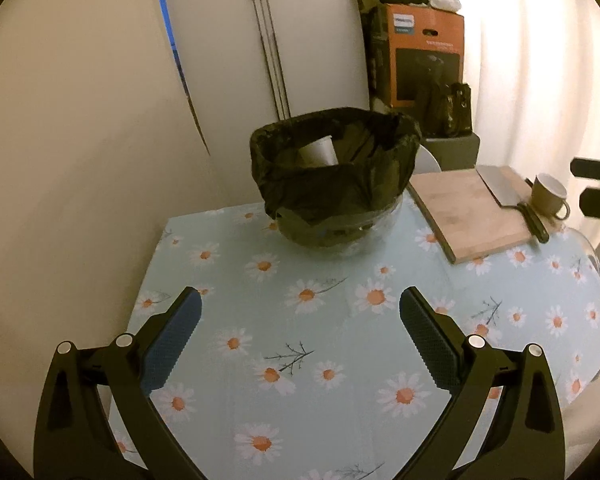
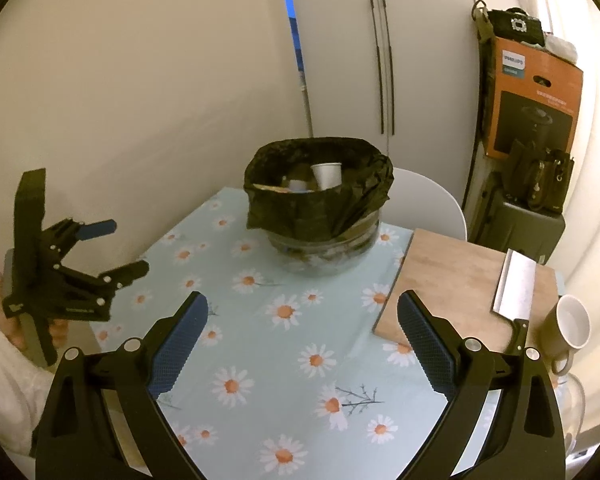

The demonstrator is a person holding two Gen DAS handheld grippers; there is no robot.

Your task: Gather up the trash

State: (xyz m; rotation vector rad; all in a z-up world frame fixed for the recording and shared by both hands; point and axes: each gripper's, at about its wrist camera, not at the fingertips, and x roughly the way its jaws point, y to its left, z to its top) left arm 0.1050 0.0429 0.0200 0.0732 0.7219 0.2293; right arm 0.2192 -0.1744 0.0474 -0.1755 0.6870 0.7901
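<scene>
A clear bowl lined with a black trash bag [image 1: 334,178] stands at the far side of the daisy-print table [image 1: 340,344]. It also shows in the right wrist view [image 2: 320,204]. A white paper cup [image 1: 319,153] lies inside it, seen too in the right wrist view [image 2: 327,175] with other scraps. My left gripper [image 1: 300,312] is open and empty above the near table. My right gripper [image 2: 302,316] is open and empty, also above the table. The left gripper appears in the right wrist view [image 2: 116,246], held up at the left, open.
A wooden cutting board [image 2: 460,288] with a cleaver [image 2: 514,292] lies at the right, a beige mug [image 2: 568,326] beside it. A white chair [image 2: 424,204] stands behind the table. An orange box [image 2: 534,106] and dark bags stand at the back right. Wall and cupboard doors are behind.
</scene>
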